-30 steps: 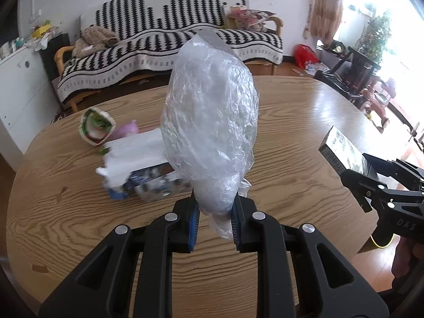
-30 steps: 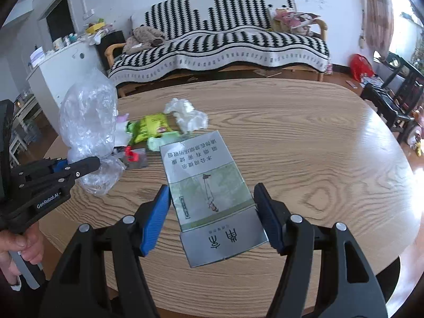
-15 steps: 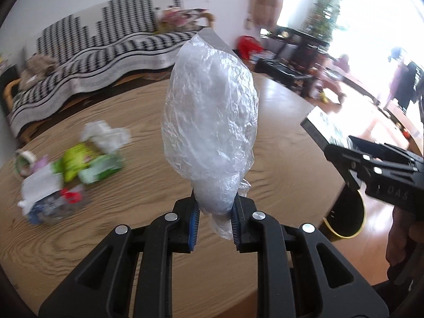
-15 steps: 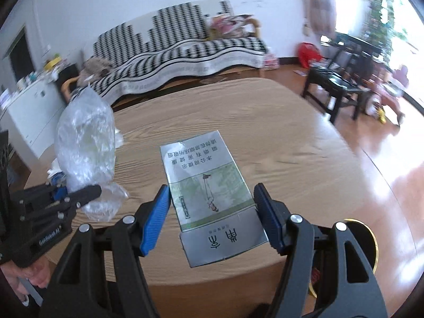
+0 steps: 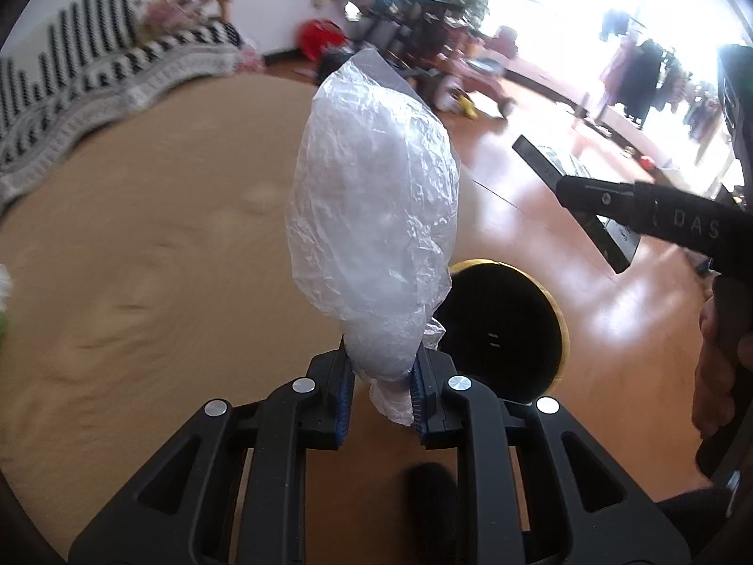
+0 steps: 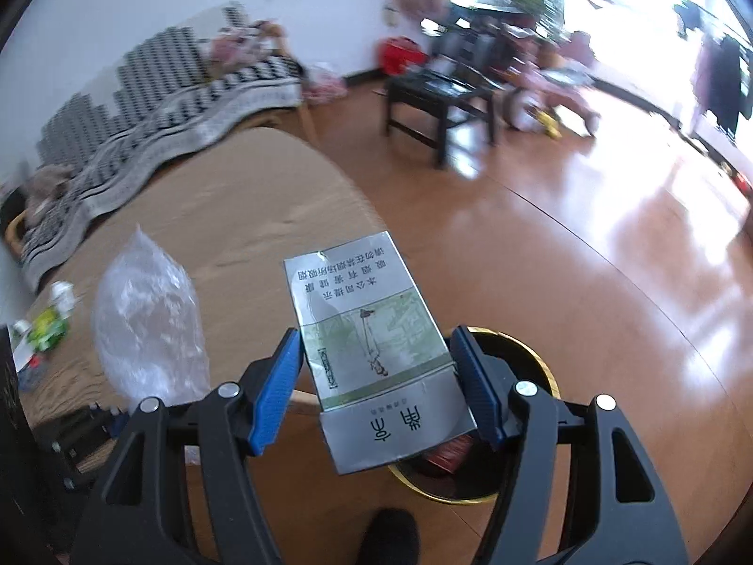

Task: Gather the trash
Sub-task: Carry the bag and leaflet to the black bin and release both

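Note:
My left gripper [image 5: 380,398] is shut on a crumpled clear plastic bag [image 5: 374,216], held upright over the table's edge; the bag also shows in the right wrist view [image 6: 148,325]. My right gripper [image 6: 379,379] is shut on a flat silver and green cigarette carton [image 6: 369,343], held above a black trash bin with a gold rim [image 6: 541,367]. The bin [image 5: 506,325] stands on the floor just past the table edge, right of the bag. The right gripper [image 5: 635,202] with the carton [image 5: 572,188] hangs above and right of the bin.
The round wooden table [image 5: 141,235] lies to the left, with leftover wrappers [image 6: 44,329] at its far left. A striped sofa [image 6: 155,108], a dark stool [image 6: 437,103] and the shiny wooden floor [image 6: 612,235] lie beyond.
Both grippers have swung right with their loads, away from the table's litter and toward the table edge. The trash bin has come into view below them.

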A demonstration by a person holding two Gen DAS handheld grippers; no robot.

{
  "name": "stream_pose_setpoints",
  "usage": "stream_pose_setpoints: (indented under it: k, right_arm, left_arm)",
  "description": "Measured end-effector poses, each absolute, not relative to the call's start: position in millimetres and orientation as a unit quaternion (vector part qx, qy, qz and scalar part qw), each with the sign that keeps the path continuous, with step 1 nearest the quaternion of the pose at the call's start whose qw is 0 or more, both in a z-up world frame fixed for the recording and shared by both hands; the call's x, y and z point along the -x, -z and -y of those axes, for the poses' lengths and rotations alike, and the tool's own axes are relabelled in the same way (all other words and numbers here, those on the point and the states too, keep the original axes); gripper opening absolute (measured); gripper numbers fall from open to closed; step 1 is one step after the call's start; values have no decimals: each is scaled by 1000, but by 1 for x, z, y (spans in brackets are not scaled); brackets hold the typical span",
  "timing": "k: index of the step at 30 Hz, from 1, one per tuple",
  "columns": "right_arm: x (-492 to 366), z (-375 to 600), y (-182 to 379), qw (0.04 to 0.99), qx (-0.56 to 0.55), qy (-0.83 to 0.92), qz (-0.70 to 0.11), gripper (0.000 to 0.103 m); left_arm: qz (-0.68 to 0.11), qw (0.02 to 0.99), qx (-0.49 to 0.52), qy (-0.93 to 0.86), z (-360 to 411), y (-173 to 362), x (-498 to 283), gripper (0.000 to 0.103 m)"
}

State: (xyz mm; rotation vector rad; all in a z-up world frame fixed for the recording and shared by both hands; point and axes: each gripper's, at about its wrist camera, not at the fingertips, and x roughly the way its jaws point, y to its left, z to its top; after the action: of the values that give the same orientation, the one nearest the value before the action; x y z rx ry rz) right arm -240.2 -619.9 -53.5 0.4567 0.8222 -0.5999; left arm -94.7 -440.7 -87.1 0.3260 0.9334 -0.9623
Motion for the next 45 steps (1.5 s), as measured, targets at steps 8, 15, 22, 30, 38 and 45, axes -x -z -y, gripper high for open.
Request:
stream_pose_setpoints:
  k: [8, 15, 22, 30, 38, 45]
  right_arm:
    - [281, 678, 88, 798, -274, 339, -417, 64]
    - [293, 696, 102, 782, -301, 342, -427, 64]
    - [294, 703, 106, 774, -310, 348, -430, 64]
    - [289, 702, 105, 770, -306, 358, -431, 75]
    - [284, 693, 90, 783, -304, 358, -407, 80]
    - [246, 646, 52, 830, -265, 321, -371, 88]
  left_arm:
    - [-468, 717, -166, 490, 523, 126, 140, 20]
    - [-481, 700, -175, 498, 553, 141, 144, 20]
    - [-496, 692, -182, 492, 568, 156, 146, 20]
    - [-485, 695, -176, 500, 571, 154, 152, 69]
    - [-482, 695, -172, 505, 558, 144, 151, 80]
    - [-447, 739, -154, 481, 487, 97, 124, 89]
